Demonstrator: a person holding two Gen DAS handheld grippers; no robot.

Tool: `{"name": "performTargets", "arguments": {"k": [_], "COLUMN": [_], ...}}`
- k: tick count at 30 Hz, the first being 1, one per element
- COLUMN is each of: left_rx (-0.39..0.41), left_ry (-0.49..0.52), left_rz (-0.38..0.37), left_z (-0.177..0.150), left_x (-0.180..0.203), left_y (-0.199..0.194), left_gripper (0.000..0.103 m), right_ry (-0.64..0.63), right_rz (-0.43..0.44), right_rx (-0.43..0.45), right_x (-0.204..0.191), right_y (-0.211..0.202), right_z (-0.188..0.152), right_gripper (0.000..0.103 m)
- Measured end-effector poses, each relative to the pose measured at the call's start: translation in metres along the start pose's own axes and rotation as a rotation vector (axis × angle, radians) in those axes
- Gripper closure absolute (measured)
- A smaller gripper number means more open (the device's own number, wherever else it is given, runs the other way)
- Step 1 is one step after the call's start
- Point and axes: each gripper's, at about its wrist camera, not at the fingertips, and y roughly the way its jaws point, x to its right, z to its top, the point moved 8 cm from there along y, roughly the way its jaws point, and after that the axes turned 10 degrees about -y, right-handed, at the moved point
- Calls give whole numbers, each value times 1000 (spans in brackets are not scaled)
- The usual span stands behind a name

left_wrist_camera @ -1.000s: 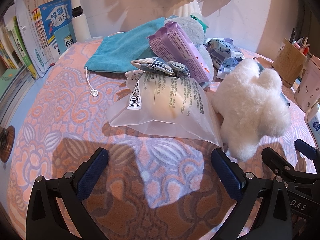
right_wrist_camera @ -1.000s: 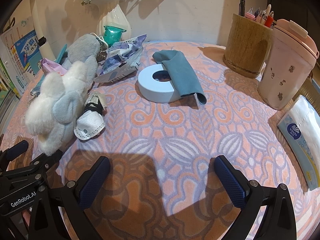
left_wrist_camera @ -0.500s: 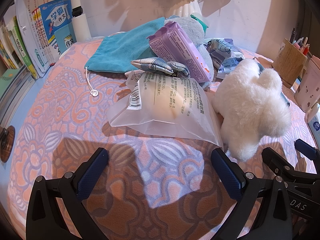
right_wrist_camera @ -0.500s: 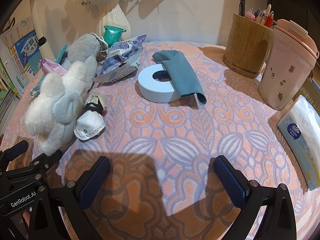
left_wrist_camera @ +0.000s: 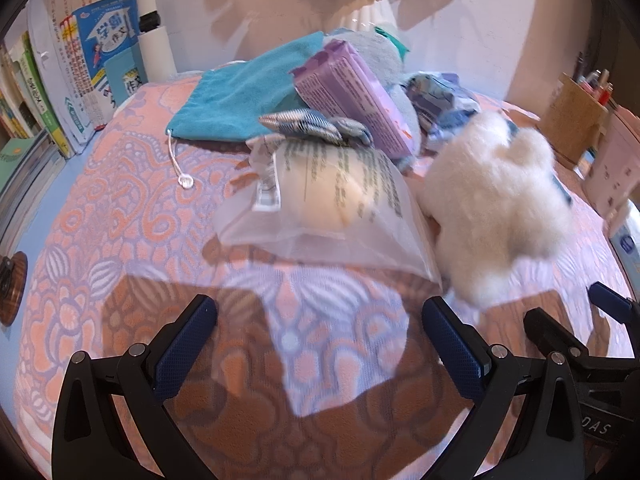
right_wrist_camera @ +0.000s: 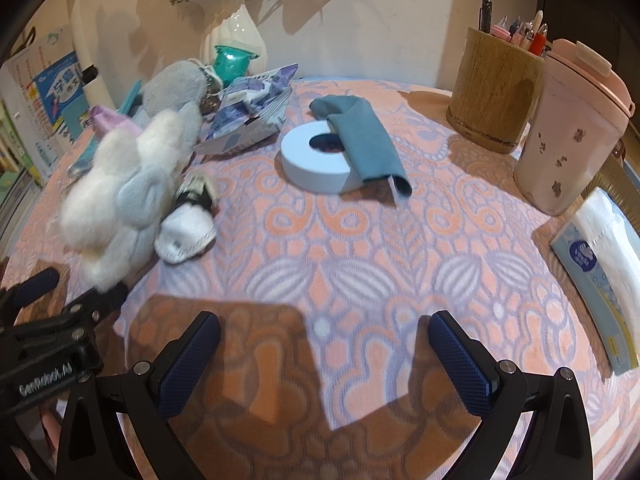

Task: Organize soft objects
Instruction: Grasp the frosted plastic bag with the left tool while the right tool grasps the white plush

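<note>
My left gripper [left_wrist_camera: 320, 336] is open and empty, low over the patterned cloth. Just beyond it lies a clear plastic bag [left_wrist_camera: 336, 208] with a pale soft item inside. A white plush toy [left_wrist_camera: 496, 204] lies to its right and also shows in the right wrist view [right_wrist_camera: 120, 200]. Behind are a plaid fabric piece [left_wrist_camera: 316, 126], a purple packet [left_wrist_camera: 356, 92] and a teal drawstring pouch [left_wrist_camera: 244, 96]. My right gripper [right_wrist_camera: 320, 344] is open and empty. Ahead of it are a white mask [right_wrist_camera: 186, 232], a blue-grey cloth [right_wrist_camera: 364, 136] draped over a white ring [right_wrist_camera: 312, 160], and a grey plush [right_wrist_camera: 172, 88].
Books [left_wrist_camera: 52, 80] stand along the left edge. A wooden pen holder [right_wrist_camera: 492, 88], a pink cup [right_wrist_camera: 572, 132] and a tissue pack [right_wrist_camera: 600, 264] stand at the right. A white vase [right_wrist_camera: 232, 36] stands at the back. A crumpled blue-white wrapper [right_wrist_camera: 252, 120] lies by the grey plush.
Both views are slightly blurred now and the objects sit a little closer and shifted. Both grippers have begun to move slightly. Both stay open.
</note>
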Motion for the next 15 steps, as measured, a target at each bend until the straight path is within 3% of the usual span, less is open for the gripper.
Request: {"name": "performTargets", "arguments": {"k": [3,5,7,9,10,13,15], "left_rx": [-23,-44,-52,-55,-53,-17,18], "left_ry": [76,179,195,144,117,58,48], "left_rz": [-51,-112,-153,-179,-186,-161,-143], "left_z": [-19,-36,-43,-39,-33,-3,21], "left_x": [5,14,12,2,-4,-17,-20], "left_y": [-14,-26,-35,-41,-42,-42,-41], "left_gripper": [1,1,1,1,1,1,1], "right_ry": [-35,-7,87,182,195,118,91], "right_rz": [53,142,304,476,506,459,480], "right_rx": [-5,15,59,106,131,201,229], "right_x": [-2,-3,-3,-3,-4,-15,-26], "right_y": [-12,-23,-34,-45,-50,-61,-64], "right_z": [-11,-17,-15,-6,0,22,38], "right_gripper": [0,0,0,2,3,10,18]}}
